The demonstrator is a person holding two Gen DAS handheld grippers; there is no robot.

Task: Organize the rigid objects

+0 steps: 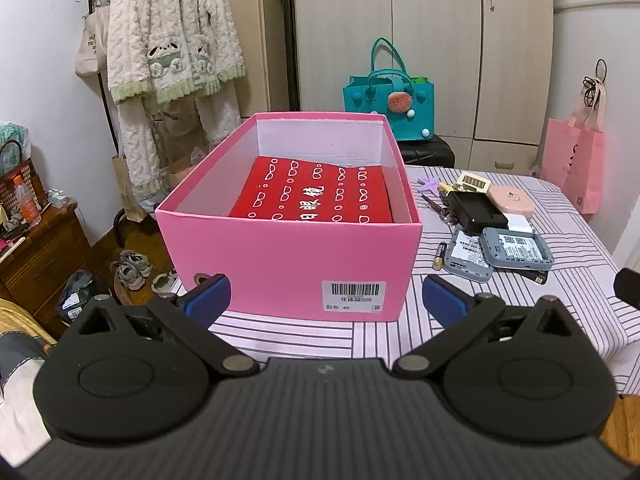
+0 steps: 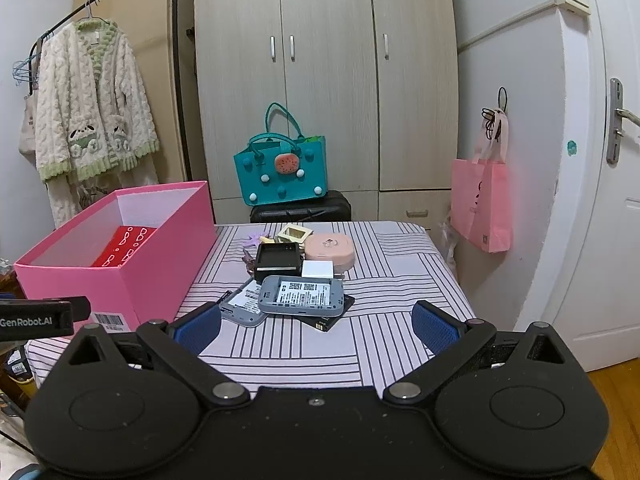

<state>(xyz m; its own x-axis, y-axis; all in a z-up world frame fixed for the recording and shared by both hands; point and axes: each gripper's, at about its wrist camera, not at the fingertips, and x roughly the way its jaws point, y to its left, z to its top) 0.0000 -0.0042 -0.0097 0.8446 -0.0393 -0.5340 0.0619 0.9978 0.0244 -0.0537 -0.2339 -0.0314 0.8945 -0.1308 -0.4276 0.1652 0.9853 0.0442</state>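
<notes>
An open pink box stands on the striped table, with a red patterned box lying inside it. My left gripper is open and empty just in front of the pink box. To the right lies a pile of small items: two grey pocket routers, a black charger cradle, a white adapter, a pink case, a black battery. My right gripper is open and empty, just short of the pile. The pink box is at its left.
The striped tablecloth ends at the right near a white door. A teal bag on a black case stands behind the table before a wardrobe. A pink bag hangs right. A clothes rack and wooden cabinet stand left.
</notes>
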